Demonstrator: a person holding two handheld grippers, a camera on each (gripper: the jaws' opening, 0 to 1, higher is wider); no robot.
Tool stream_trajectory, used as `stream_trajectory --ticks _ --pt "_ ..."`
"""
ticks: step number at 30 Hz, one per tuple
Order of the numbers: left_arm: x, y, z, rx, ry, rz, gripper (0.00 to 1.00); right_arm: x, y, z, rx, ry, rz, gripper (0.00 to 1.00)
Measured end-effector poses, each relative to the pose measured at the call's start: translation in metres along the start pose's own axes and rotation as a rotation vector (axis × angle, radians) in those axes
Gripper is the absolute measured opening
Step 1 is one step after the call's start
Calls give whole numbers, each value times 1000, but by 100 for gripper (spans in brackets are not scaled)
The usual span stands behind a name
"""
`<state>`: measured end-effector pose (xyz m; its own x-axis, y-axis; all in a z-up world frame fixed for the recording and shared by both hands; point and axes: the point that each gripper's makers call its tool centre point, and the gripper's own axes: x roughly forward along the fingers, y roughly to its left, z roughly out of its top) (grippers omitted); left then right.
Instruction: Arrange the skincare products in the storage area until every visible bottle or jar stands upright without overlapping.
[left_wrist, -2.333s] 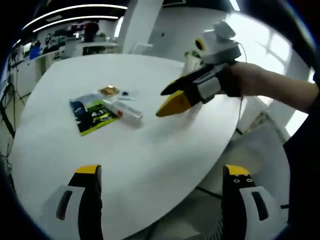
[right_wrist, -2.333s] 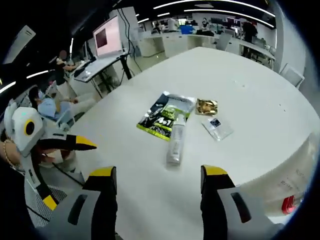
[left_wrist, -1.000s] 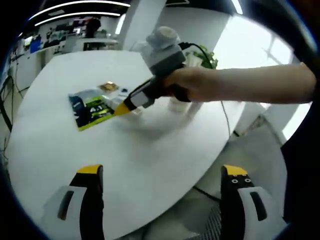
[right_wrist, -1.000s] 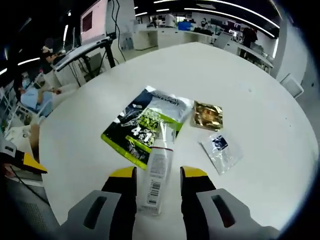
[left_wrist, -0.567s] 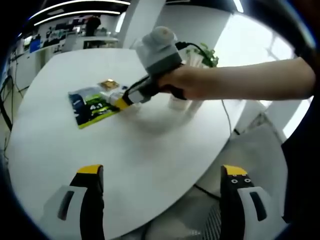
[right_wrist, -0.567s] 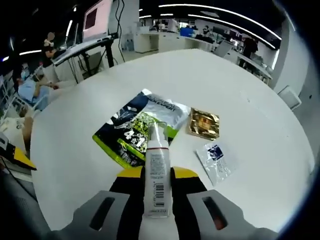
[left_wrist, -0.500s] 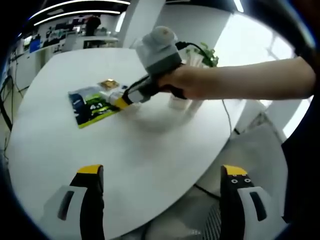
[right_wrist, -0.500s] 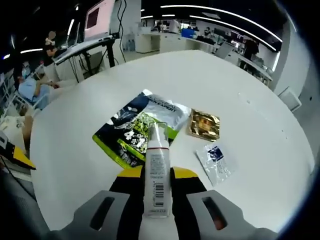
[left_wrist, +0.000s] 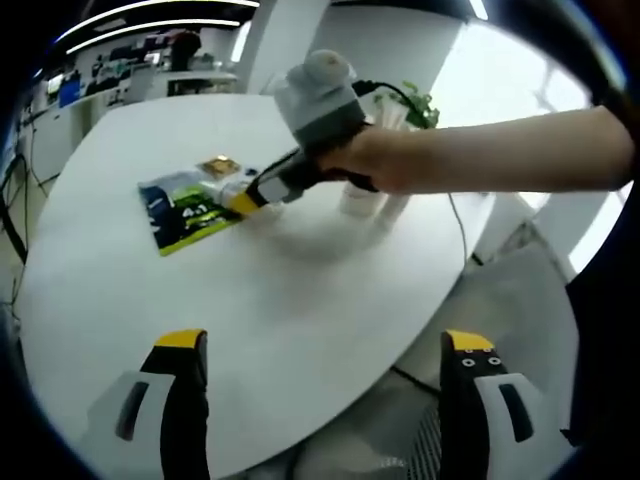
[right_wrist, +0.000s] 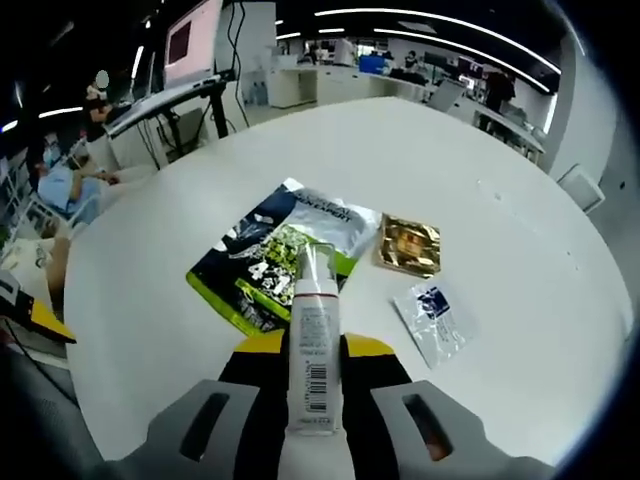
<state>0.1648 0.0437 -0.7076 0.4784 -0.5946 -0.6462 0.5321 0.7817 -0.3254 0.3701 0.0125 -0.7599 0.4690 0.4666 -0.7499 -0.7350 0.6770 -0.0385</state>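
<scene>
In the left gripper view, the left gripper (left_wrist: 315, 385) is hovering with its jaws wide apart at the bottom of the frame, while a hand (left_wrist: 375, 160) is pressing the right gripper (left_wrist: 250, 200) down at centre left on the white table (left_wrist: 300, 290); the bottle is hidden there. In the right gripper view, the right gripper (right_wrist: 313, 352) is clamping the white bottle (right_wrist: 314, 345) at lower centre, its barcode showing. The bottle's tip is lying over a green pouch (right_wrist: 275, 255) reading "4 in 1", beside a gold sachet (right_wrist: 410, 243) and a clear sachet (right_wrist: 432, 318).
</scene>
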Motion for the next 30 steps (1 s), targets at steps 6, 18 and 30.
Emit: stream_trajectory --ticks 6,18,30 --pt "-5 2 4 8 -9 16 88 1 -1 0 35 1 10 19" --pt "-15 -3 10 31 -18 38 88 -40 10 21 48 -184 19 18" --pt "-21 -6 21 45 -42 48 89 -80 7 24 64 -267 15 19"
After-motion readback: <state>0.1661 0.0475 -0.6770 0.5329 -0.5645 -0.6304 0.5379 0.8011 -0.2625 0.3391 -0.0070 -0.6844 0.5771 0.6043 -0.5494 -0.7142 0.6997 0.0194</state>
